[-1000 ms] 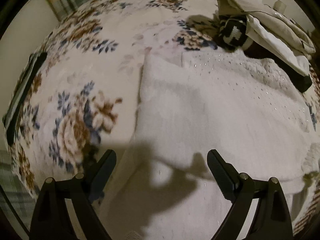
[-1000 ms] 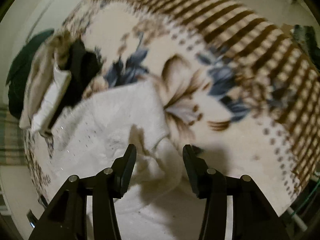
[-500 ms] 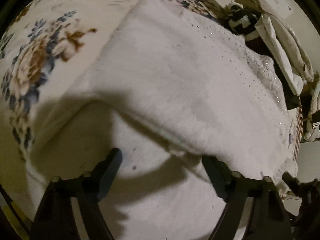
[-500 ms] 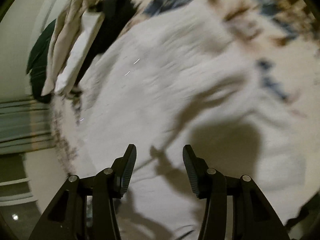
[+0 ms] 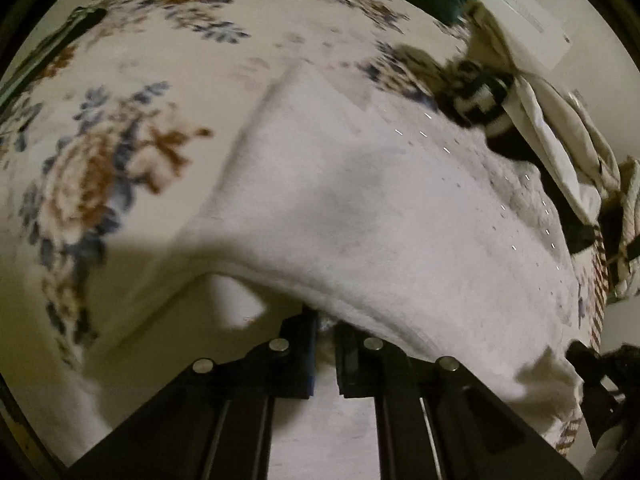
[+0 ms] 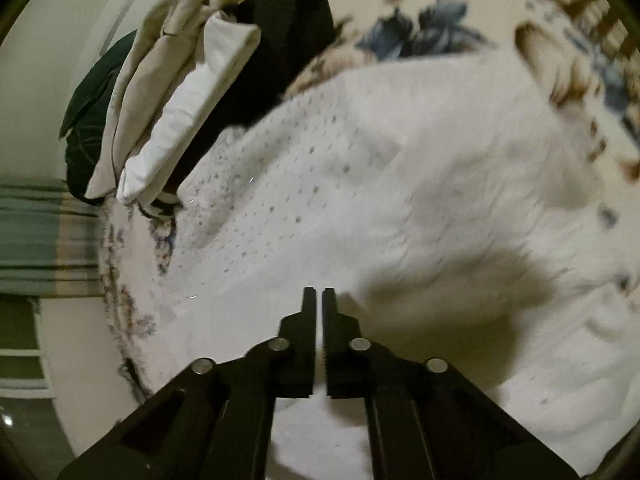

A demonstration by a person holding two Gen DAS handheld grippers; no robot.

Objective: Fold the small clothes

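Note:
A white fuzzy garment (image 5: 380,208) with tiny sparkling dots lies spread on a floral bedspread (image 5: 120,160). My left gripper (image 5: 326,320) points steeply down at the garment's near edge and is shut on a fold of the white cloth, which drapes over its fingertips. In the right wrist view the same garment (image 6: 400,168) fills the middle. My right gripper (image 6: 319,292) is over it with its jaws together and only a thin slit between them. Whether they pinch any cloth I cannot tell.
A pile of folded beige and white clothes (image 6: 180,100) with a black garment (image 6: 288,40) sits at the far side of the white one, also seen as the pile (image 5: 540,128) at upper right. A dark green cushion (image 6: 96,92) lies behind it. The bed's edge and floor are at lower left.
The left jaws closed from wide open onto the garment's edge as the hand sank. The right jaws went from half open to shut, and that hand swept from the bedspread across the garment.

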